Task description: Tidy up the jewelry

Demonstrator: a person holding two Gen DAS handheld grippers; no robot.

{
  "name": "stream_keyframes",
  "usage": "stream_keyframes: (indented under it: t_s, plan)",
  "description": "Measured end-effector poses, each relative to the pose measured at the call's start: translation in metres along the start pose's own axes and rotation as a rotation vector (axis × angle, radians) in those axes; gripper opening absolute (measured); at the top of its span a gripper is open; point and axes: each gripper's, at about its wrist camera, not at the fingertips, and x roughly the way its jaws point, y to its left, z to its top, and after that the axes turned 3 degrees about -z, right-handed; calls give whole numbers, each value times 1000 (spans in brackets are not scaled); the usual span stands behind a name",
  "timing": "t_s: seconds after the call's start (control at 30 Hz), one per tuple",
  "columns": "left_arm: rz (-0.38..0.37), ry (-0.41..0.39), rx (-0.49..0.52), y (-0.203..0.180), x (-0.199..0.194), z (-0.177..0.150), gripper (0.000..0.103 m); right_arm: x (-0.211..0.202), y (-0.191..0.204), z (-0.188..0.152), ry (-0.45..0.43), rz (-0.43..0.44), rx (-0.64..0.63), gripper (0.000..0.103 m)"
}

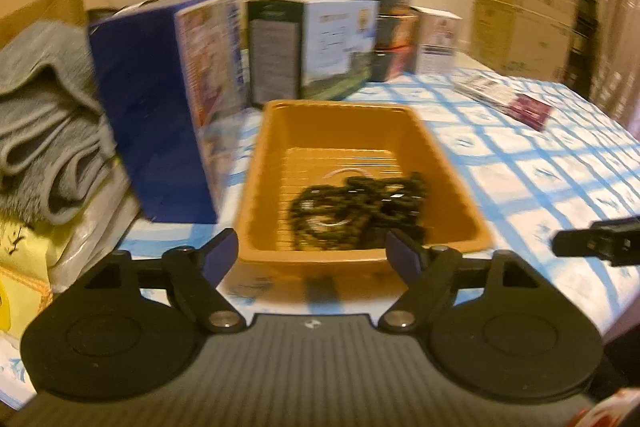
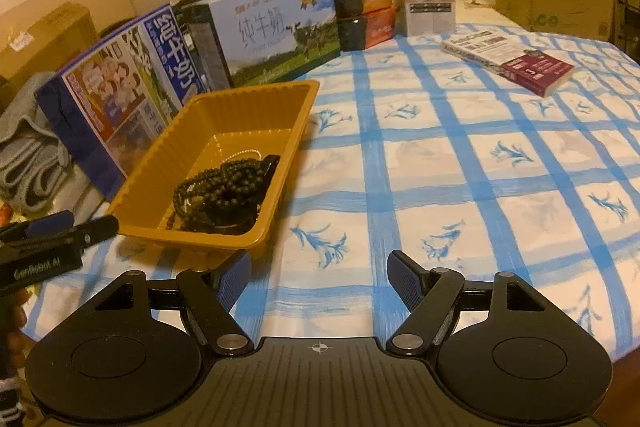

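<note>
Both grippers — left (image 1: pixel 312 255), right (image 2: pixel 318 277) — spread (empty) near the beads' (image 2: pixel 224 187) tray (image 2: pixel 168 147).

Both grippers black, round hinge discs, silver pivot screws, blue ribbed pads (image 2: pixel 234 281); left gripper (image 2: pixel 80 227) reads "GenRobot.AI".

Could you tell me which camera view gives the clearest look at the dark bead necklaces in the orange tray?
The right wrist view: there the dark bead necklaces are sharp, with single beads visible in the orange tray. The left wrist view faces the tray head-on, but motion blur smears the beads into a dark tangle.
</note>
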Motion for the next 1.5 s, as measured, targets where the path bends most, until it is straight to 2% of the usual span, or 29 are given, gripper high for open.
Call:
stream_keyframes:
  t_s: [0.17, 0.4, 0.57, 0.7, 0.8, 1.0, 1.5]
  plan:
    - [-52, 10, 13, -22, -18, 4, 91, -24, -3, -6, -34, -16, 27, 75]
    - [-49, -1, 49, -49, -45, 4, 92, -59, -17, -16, -74, -46, 76, 75]
    - [-103, -7, 56, -66, -66, 6, 92, -83, -23, -23, -94, -63, 105, 75]
    - [-137, 37, 51, -77, -72, 8, 92, -99, -24, -27, -102, -74, 79, 75]
    - [-148, 91, 62, -85, -70, 6, 92, -104, -26, -30, -93, -79, 71, 75]
    - [-154, 133, 57, -93, -68, -5, 92, -108, -33, -39, -60, -72, 75, 75]
    - [-171, 176, 73, -105, -55, -15, 91, -102, -44, -53, 1, -82, 92, 75]
